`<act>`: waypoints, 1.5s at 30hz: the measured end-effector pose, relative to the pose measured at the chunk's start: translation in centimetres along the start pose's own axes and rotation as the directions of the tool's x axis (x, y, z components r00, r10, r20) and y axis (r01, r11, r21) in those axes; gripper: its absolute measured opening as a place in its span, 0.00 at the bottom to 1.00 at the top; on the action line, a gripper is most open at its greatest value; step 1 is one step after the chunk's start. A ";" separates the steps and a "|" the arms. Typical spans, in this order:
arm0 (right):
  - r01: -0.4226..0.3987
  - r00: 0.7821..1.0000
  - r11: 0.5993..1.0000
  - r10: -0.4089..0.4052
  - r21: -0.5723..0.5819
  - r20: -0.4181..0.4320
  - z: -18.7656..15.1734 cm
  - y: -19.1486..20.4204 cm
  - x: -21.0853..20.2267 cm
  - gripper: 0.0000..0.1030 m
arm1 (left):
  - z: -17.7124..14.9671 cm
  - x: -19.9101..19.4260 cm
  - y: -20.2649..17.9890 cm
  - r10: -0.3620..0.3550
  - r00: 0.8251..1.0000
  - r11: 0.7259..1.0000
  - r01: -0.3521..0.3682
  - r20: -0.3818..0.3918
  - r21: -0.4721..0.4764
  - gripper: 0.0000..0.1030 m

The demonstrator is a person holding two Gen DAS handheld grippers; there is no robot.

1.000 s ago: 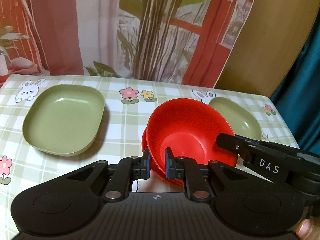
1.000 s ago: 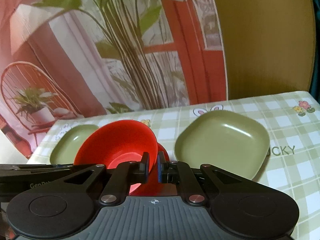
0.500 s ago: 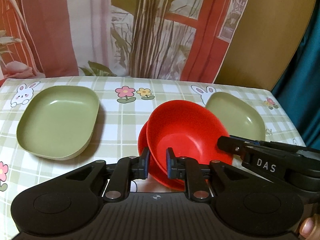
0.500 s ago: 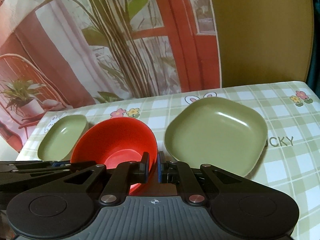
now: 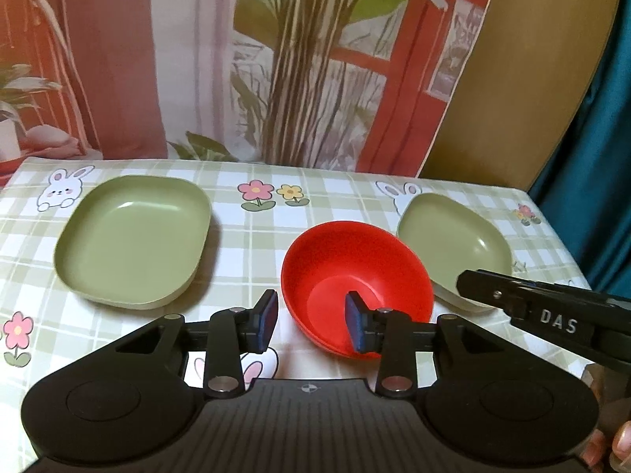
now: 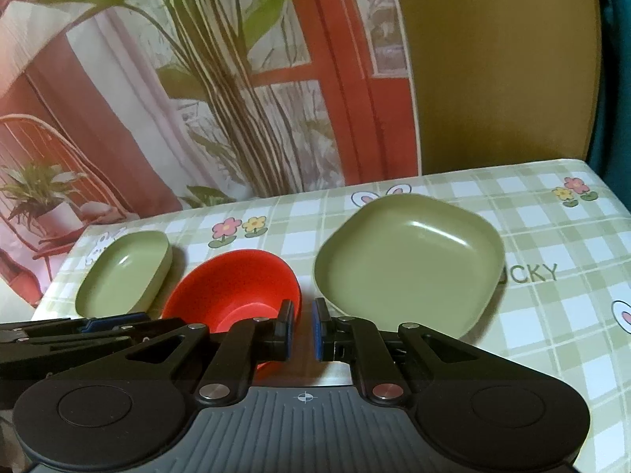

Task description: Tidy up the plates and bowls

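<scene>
Checked bunny-print tablecloth – painted plant backdrop behind

The red bowl and green plates look like smooth, faintly glossy plastic (highlights show); the checked tablecloth has a slight sheen.

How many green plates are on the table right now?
2. One green plate sits left of the red bowl, the other green plate to its right. Neither is stacked; none appears hidden.
</scene>
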State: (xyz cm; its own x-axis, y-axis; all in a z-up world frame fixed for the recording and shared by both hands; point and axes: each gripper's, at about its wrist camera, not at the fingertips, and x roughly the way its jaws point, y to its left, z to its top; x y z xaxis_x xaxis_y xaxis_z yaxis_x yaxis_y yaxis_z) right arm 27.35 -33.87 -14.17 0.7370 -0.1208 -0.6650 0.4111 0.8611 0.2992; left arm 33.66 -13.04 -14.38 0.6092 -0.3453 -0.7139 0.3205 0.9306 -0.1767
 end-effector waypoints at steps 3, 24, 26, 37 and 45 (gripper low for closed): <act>0.000 0.999 1.000 0.000 -0.006 0.032 -0.3 0.0 -1.6 0.10 | -0.6 -1.5 -0.3 -0.008 1.000 1.000 0.008 0.022 0.003 0.38; 0.104 0.982 0.994 -0.099 -0.028 0.159 -6.8 -5.1 -12.7 0.11 | -7.7 -6.2 -7.3 -0.145 0.989 0.989 0.145 0.001 0.029 0.38; 0.104 0.984 0.994 -0.102 -0.012 0.147 -7.5 -5.7 -13.0 0.11 | -8.4 -5.8 -7.7 -0.146 0.989 0.988 0.146 -0.016 0.040 0.38; 0.113 0.991 0.992 -0.116 0.048 0.062 -11.2 -8.2 -12.3 0.14 | -10.6 -3.9 -8.9 -0.136 0.986 0.988 0.142 -0.098 0.053 0.37; 0.089 0.996 0.993 -0.091 0.077 0.022 -12.2 -8.6 -11.5 0.13 | -11.5 -3.4 -9.3 -0.142 0.983 0.987 0.150 -0.118 0.060 0.30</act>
State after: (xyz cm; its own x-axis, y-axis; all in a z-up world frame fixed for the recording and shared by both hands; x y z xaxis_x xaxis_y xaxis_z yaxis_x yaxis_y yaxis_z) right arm 8.78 -33.80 -17.46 0.7083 -0.2093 -0.6742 0.5149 0.8064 0.2907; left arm 20.29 -19.16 -18.05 0.4674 -0.4575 -0.7564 0.4512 0.8593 -0.2409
